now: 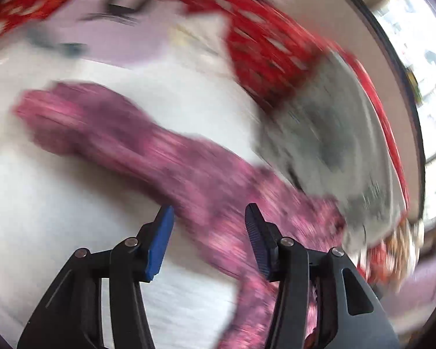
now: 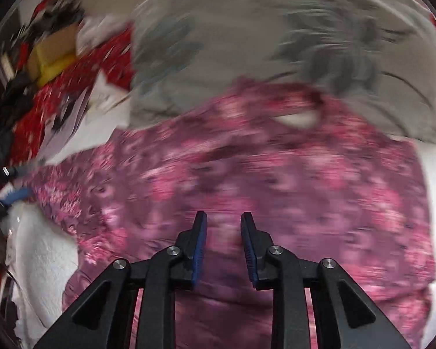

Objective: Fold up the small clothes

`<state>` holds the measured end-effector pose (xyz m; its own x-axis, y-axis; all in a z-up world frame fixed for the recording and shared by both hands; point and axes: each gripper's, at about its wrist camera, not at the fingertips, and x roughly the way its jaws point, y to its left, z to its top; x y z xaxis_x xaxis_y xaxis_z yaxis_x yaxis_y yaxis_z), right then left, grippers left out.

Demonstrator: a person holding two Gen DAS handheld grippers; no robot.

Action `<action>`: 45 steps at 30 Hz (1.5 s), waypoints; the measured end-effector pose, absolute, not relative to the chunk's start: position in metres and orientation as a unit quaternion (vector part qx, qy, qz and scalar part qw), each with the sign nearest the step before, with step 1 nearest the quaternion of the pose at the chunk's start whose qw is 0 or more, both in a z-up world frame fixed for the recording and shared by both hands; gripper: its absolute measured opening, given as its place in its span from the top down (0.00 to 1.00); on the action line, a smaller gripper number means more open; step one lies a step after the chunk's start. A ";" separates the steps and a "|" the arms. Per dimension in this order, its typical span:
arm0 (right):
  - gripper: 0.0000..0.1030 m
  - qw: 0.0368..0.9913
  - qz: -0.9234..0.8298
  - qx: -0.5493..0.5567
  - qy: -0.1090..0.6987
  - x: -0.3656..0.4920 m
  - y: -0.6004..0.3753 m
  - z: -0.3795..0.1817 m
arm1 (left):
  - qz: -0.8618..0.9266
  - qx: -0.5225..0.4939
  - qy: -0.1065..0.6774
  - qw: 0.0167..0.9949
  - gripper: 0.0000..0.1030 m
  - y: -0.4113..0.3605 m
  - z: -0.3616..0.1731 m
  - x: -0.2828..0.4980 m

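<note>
While both claws, left (image 1: 209,218) and right (image 2: 223,226), hang released above the pink floral cotton garment (image 2: 247,174), regrasp only at a clean hem edge.

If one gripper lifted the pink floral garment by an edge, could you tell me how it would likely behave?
The pink floral garment would probably drape limply: it lies in soft folds on the white cover. It looks thin, so likely light. Its far edge lies against the grey cloth, which might drag along.

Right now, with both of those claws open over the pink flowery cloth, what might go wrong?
The grey garment overlaps the pink garment, so a careless pinch could catch both. Neither the left gripper nor the right gripper holds any cloth, so the fold may slump. The pictures are blurred, so aiming at an edge is harder.
</note>
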<state>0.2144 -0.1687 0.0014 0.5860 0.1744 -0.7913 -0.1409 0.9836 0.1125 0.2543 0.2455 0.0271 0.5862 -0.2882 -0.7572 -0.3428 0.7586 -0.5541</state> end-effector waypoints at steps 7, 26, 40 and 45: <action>0.51 0.913 0.063 -0.073 0.396 0.206 -0.125 -0.028 | 0.093 -0.453 0.448 0.765 0.52 0.355 -0.016 0.247; 0.45 0.900 0.091 -0.047 0.424 0.216 -0.132 -0.018 | 0.083 -0.423 0.381 0.818 0.98 0.357 0.027 0.281; 0.45 0.902 -0.018 -0.005 0.431 0.191 -0.275 0.024 | -0.019 -0.296 0.388 0.873 0.98 0.193 0.107 0.281; 0.45 0.888 -0.046 0.037 0.456 0.172 -0.336 0.010 | -0.057 -0.262 0.403 0.875 0.98 0.123 0.116 0.284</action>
<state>0.1722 -0.3358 0.0096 0.5804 -0.0483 -0.8129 0.1161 0.9929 0.0239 0.2843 0.1228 0.1158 0.6695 -0.3110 -0.6746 -0.1111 0.8560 -0.5050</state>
